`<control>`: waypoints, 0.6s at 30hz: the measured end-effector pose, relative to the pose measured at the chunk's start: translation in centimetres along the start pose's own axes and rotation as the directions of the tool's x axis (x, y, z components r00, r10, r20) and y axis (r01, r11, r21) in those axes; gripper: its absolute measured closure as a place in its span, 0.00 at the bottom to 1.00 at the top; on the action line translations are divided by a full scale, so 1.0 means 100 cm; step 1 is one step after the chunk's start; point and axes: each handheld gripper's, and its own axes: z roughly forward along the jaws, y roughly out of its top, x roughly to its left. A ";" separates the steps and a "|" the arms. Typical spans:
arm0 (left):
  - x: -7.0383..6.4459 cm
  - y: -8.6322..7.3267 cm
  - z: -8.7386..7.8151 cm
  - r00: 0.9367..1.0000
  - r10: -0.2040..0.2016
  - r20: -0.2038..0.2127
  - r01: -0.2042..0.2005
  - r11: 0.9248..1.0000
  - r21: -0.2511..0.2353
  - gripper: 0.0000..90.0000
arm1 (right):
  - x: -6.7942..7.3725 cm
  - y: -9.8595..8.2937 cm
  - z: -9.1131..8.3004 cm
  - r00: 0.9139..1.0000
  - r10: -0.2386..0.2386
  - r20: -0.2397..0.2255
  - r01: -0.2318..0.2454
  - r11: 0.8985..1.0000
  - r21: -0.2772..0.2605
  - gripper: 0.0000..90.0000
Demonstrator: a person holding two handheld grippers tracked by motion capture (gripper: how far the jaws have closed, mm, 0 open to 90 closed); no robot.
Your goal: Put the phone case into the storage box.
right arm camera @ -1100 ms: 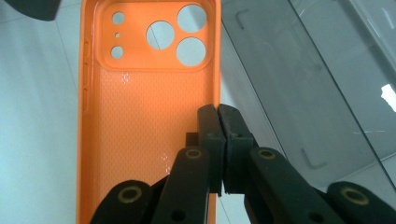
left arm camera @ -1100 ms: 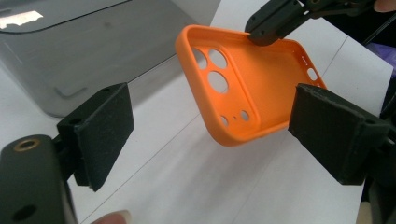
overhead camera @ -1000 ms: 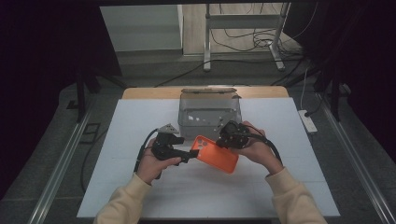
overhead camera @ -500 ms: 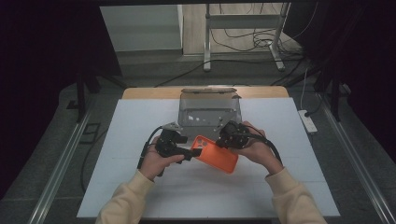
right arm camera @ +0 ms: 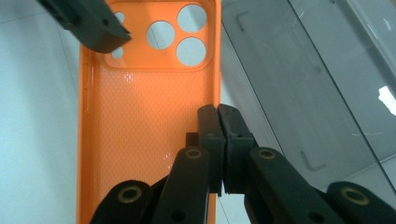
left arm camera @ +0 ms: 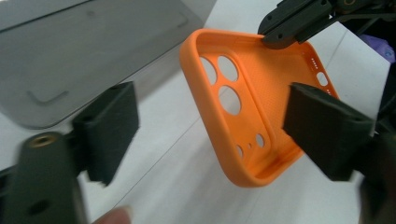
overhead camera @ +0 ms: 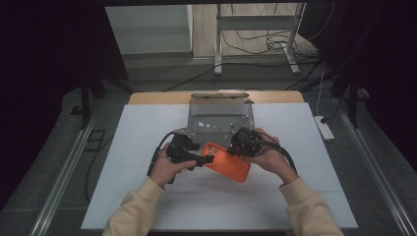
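Note:
An orange phone case hangs tilted just above the white table, inner side up, with round camera holes at one end. My right gripper is shut on one long side wall of the phone case; the right gripper has its jaws pressed together over that wall. My left gripper is open at the camera end. In the left gripper view the phone case lies between the wide-apart jaws of the left gripper, its camera holes toward the left pad.
A grey see-through box stands just behind the grippers at the table's far middle, and its wall lies right beside the case. A power strip lies off the table's right edge. The white table top stretches to both sides and toward the person.
My left gripper has moved a little right and forward, so its open jaws now stand around the case's camera end. The right gripper keeps holding the case in much the same place.

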 end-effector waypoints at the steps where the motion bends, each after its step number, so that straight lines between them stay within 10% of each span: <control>1: 0.000 0.000 0.000 1.000 0.001 0.001 -0.001 1.000 0.002 0.25 | 0.001 0.000 0.001 1.000 0.002 -0.001 -0.002 1.000 0.000 0.98; 18: 0.005 -0.001 0.006 0.998 -0.017 0.056 0.015 0.999 0.034 0.50 | 0.005 0.003 0.004 1.000 -0.012 0.000 0.012 1.000 -0.010 0.98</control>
